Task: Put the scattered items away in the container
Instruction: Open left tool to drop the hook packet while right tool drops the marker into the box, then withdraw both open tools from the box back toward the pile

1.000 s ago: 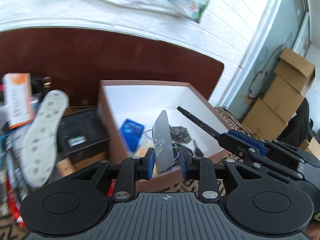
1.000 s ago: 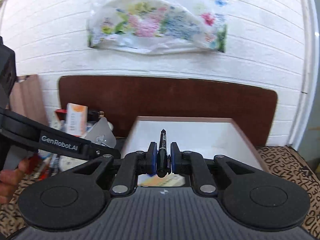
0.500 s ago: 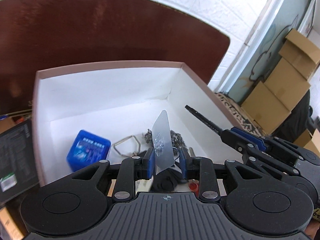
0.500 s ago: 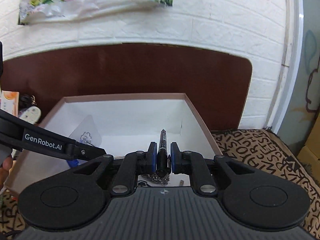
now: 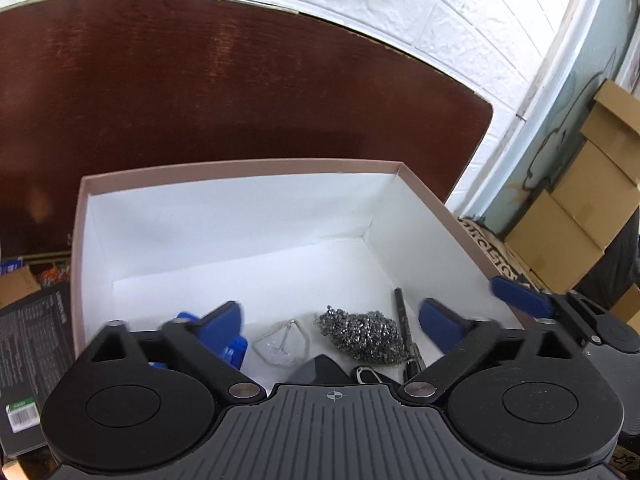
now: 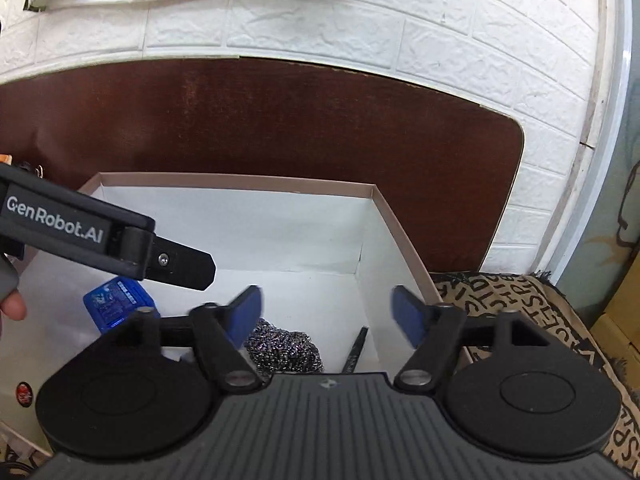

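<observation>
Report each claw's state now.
Left claw: open, holding nothing.
Right claw: open, holding nothing.

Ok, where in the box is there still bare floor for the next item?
The back half of the box floor is bare, between the far wall and the steel scourer. The near strip is crowded: blue case, clear hook, scourer, and pen along the right wall.
</observation>
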Action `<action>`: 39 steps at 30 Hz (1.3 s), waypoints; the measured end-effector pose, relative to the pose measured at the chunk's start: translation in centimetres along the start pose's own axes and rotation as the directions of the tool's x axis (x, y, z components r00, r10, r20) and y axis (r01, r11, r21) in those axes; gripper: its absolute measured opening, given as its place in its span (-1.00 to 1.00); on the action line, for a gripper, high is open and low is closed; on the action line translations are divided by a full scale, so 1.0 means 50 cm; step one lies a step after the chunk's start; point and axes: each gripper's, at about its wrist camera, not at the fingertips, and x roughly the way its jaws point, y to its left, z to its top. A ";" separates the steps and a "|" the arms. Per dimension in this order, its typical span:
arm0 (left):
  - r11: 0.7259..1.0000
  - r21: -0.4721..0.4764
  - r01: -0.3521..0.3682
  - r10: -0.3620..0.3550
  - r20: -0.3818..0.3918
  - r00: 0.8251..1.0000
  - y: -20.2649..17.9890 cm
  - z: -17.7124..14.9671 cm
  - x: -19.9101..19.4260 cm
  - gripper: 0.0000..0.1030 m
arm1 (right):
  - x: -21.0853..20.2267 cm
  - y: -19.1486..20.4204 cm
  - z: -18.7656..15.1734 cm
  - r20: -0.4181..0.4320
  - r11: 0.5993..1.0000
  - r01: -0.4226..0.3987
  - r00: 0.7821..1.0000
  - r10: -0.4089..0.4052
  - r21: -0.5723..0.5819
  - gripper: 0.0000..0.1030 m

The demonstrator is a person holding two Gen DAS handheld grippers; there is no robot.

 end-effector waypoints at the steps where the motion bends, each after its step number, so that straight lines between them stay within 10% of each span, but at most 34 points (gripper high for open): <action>1: 1.000 -0.001 -0.003 0.003 0.003 1.000 0.001 -0.004 -0.005 1.00 | -0.006 0.000 -0.001 0.003 1.000 -0.002 1.000 0.002 0.006 0.80; 39: 0.983 0.060 -0.175 0.170 0.083 0.982 -0.040 -0.178 -0.293 1.00 | -0.253 0.129 -0.056 0.015 0.999 -0.052 0.999 0.052 0.003 0.99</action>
